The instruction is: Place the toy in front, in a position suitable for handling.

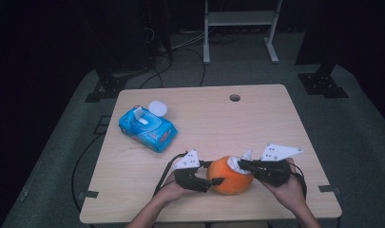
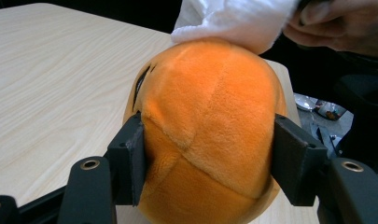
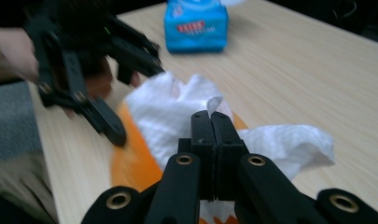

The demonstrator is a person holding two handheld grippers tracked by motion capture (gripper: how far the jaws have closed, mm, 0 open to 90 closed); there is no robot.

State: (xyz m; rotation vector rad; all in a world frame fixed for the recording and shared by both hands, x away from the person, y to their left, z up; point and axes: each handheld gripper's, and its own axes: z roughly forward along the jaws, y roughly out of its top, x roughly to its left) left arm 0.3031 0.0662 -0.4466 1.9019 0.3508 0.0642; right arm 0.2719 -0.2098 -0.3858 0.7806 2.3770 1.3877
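An orange plush ball (image 1: 230, 176) sits on the wooden table (image 1: 256, 123) near its front edge. My left gripper (image 1: 215, 172) comes at it from the left, its pads (image 2: 130, 158) pressing into both sides of the ball (image 2: 210, 130). My right gripper (image 1: 241, 165) reaches in from the right, with its jaws shut on a white wipe (image 1: 235, 161). The wipe (image 3: 168, 107) lies crumpled over the top of the ball (image 3: 130, 163), pinched at my right gripper's (image 3: 210, 116) tips. In the left gripper view the wipe (image 2: 233, 21) rests on the ball's crown.
A blue pack of wipes (image 1: 147, 127) lies at the table's back left, with a small white round thing (image 1: 158, 108) just behind it. A cable hole (image 1: 235, 97) sits near the far edge. Beyond the table stand dark stands and a white frame.
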